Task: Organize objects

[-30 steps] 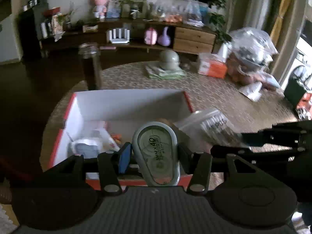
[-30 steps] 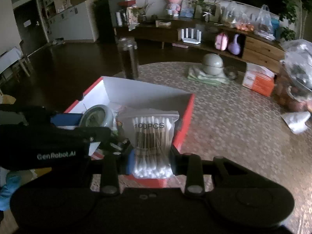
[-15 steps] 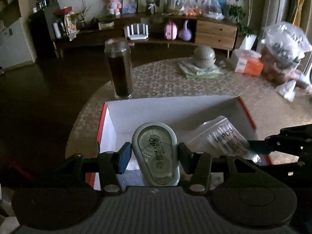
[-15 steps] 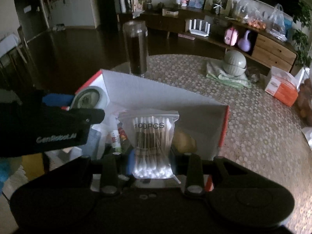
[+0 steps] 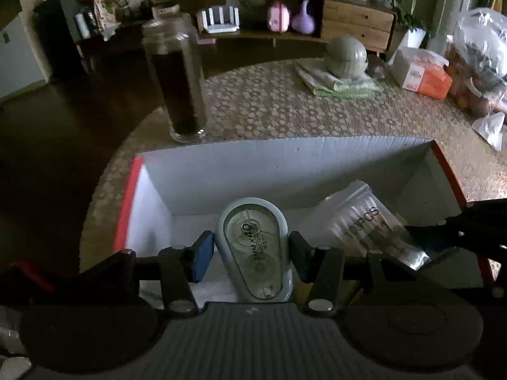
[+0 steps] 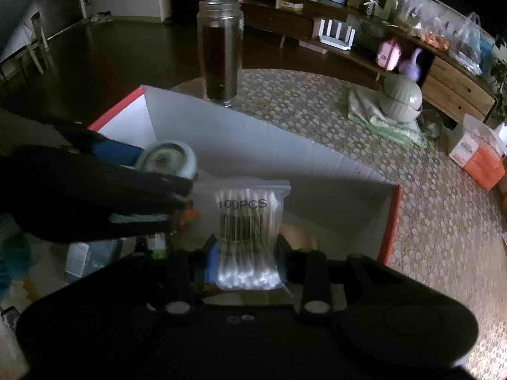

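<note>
My left gripper (image 5: 250, 253) is shut on a pale green correction tape dispenser (image 5: 255, 250), held over the open cardboard box (image 5: 285, 171) with white inside walls and red edges. My right gripper (image 6: 247, 253) is shut on a clear bag of cotton swabs (image 6: 247, 237) marked 100PCS, also above the box (image 6: 253, 139). The left wrist view shows the swab bag (image 5: 364, 224) to the right of the dispenser. In the right wrist view the dispenser (image 6: 168, 160) and the left gripper's dark body sit to the left. Small items lie on the box floor, mostly hidden.
A tall glass jar (image 5: 176, 79) with dark contents stands just behind the box on the round patterned table (image 5: 285, 107). Farther back lie a grey-green round object on folded cloth (image 5: 347, 53), an orange and white box (image 5: 421, 72) and plastic bags (image 5: 481, 47) at the right.
Both grippers have moved forward and down over the box with their loads still held. The jar and the box's far wall now appear larger and nearer.
</note>
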